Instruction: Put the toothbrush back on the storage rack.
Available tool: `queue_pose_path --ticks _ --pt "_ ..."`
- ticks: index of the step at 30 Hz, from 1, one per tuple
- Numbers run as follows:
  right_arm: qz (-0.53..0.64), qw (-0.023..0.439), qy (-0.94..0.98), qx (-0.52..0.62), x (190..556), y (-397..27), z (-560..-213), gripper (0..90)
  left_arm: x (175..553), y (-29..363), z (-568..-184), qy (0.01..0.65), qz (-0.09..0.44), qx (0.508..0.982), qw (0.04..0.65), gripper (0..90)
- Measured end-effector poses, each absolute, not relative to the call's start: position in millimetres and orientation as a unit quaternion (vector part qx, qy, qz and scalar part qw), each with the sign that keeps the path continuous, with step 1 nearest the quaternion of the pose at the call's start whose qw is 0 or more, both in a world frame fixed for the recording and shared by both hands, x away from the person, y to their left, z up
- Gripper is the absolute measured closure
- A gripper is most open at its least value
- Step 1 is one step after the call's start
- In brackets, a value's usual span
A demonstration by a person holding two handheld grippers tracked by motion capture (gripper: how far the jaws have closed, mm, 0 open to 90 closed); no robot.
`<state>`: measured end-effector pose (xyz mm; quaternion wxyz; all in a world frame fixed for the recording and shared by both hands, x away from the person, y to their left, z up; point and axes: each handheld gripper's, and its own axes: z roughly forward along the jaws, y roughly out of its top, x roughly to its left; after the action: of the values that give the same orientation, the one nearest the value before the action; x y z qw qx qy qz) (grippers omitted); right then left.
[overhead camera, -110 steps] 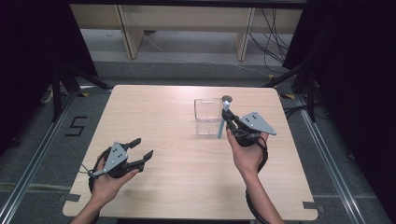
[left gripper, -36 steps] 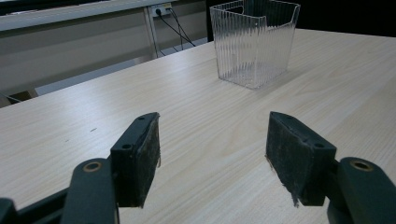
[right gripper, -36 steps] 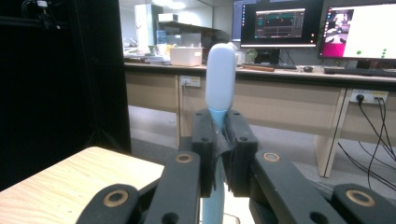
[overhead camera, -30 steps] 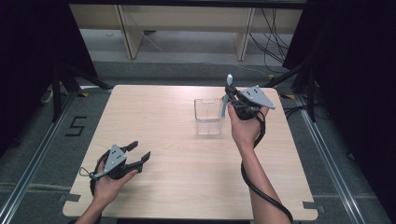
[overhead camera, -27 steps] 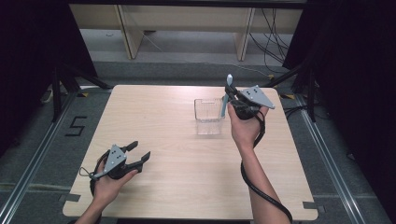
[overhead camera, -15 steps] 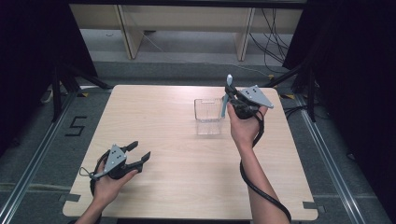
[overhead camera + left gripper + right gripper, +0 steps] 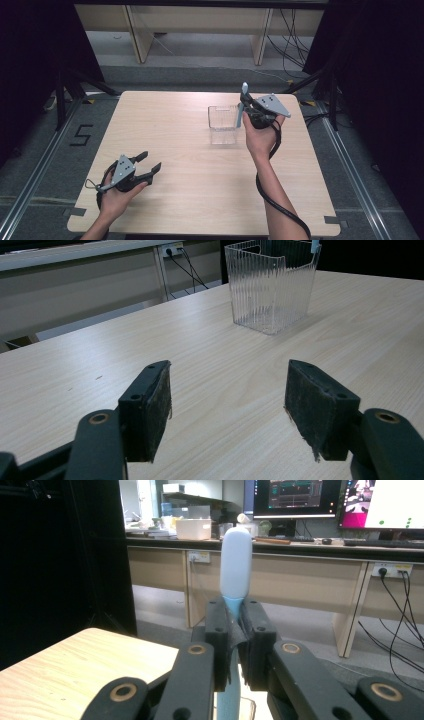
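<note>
1. The right gripper (image 7: 243, 106) has its fingers (image 7: 216, 630) pinching a light-blue spatula-like tool (image 7: 235, 567), which stands upright and rises above them.
2. Its lower end hangs inside a clear ribbed plastic container (image 7: 223, 125), below the fingers, on the desk (image 7: 200, 200).
3. The left gripper (image 7: 150, 165) rests low with its fingers (image 7: 150, 407) spread, the container well ahead of them.

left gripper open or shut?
Open. The left gripper rests low over the table; its jaws stand wide apart with bare wood between them.
</note>
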<state>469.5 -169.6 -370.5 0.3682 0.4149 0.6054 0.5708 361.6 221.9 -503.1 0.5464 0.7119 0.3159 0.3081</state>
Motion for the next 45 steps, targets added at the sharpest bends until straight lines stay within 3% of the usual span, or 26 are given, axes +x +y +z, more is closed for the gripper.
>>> queue_pose_path --ticks 45 --pt "0.545 0.349 0.622 0.441 478 -172 -409 84.2 362 222 -504 0.317 0.307 0.713 0.545 34.6"
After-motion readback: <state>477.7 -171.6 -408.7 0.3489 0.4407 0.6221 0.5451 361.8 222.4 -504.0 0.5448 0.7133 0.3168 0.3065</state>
